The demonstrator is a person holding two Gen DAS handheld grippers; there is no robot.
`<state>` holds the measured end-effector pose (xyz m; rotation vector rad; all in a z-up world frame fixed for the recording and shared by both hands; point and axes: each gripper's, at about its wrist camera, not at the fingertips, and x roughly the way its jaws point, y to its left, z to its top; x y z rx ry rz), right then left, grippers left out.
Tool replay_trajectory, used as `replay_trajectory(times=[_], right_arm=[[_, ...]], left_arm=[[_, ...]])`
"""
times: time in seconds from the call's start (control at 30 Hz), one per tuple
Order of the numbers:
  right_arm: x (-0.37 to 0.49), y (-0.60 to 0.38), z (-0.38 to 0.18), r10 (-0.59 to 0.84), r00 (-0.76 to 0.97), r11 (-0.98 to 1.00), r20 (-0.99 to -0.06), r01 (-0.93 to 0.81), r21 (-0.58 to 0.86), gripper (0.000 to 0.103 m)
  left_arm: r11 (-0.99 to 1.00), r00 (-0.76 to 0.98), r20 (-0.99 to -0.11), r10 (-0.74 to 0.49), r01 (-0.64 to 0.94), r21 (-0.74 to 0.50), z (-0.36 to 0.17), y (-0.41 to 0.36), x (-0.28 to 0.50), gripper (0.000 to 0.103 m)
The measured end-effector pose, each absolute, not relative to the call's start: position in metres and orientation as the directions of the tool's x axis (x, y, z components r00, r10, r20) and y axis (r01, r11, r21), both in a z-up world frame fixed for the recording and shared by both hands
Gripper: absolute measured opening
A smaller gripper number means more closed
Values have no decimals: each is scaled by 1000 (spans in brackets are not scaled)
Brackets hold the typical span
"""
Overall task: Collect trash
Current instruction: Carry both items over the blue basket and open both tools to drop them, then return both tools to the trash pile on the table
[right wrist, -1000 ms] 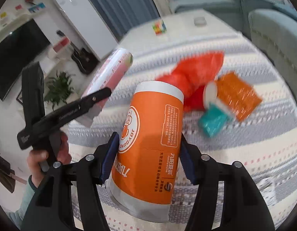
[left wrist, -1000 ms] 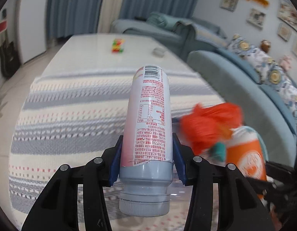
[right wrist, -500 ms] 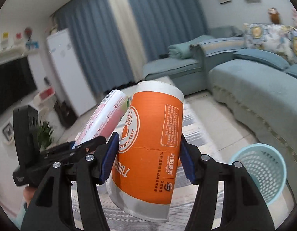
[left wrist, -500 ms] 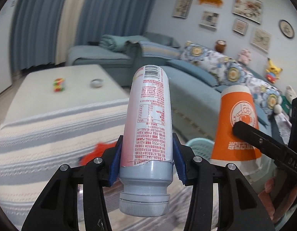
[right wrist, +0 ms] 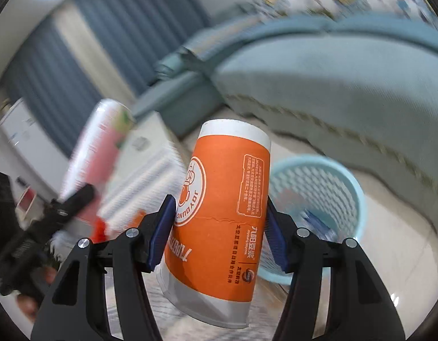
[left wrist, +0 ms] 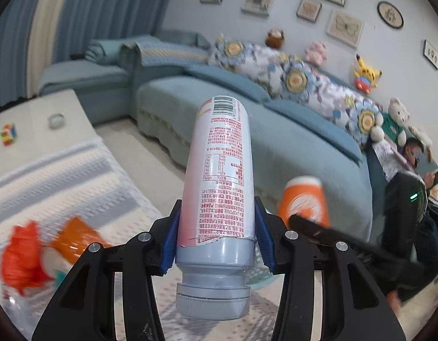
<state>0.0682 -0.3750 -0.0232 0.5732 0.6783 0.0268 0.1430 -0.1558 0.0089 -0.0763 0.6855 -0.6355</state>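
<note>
My left gripper (left wrist: 216,241) is shut on a grey and pink bottle (left wrist: 219,187), held cap toward the camera. My right gripper (right wrist: 219,233) is shut on an orange paper cup (right wrist: 221,213), held upside down. Each held item shows blurred in the other view: the cup in the left wrist view (left wrist: 304,201), the bottle in the right wrist view (right wrist: 97,153). A light blue mesh bin (right wrist: 329,196) stands on the floor just right of and behind the cup; a sliver of it shows under the bottle (left wrist: 254,274). A red bag (left wrist: 17,255) and orange wrapper (left wrist: 74,238) lie on the striped cloth.
A teal sofa (left wrist: 290,142) with floral cushions and plush toys runs behind the bin. The striped cloth covers a low table (left wrist: 48,176) at left, with a colour cube (left wrist: 8,133) and small dish (left wrist: 56,120) at its far end. A seated person (left wrist: 412,193) is at the right.
Both grippers have swung right, away from the table and toward the sofa and bin, and tilted down. The bin now sits much closer to the right gripper. Both grips are unchanged.
</note>
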Motion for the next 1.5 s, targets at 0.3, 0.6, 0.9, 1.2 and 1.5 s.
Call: replay_trajectory(times=[0.3, 0.6, 0.9, 1.2, 1.5], right_arm=[[87, -430, -142, 181, 613, 740, -769, 430, 517, 57], [94, -445, -190, 180, 536, 691, -825, 528, 493, 66], [86, -437, -167, 182, 587, 696, -789, 490, 525, 68], [86, -409, -132, 147, 612, 766, -777, 426, 480, 68], [75, -340, -36, 124, 715, 884, -688, 235, 403, 68]], left_arm=[[804, 430, -754, -496, 556, -212, -83, -226, 175, 45], [818, 397, -804, -444, 546, -182, -119, -233, 181, 55], [821, 432, -763, -481, 528, -219, -93, -215, 174, 56], [826, 467, -729, -501, 510, -241, -67, -192, 163, 56], [857, 620, -601, -504, 442, -264, 3, -104, 117, 56]])
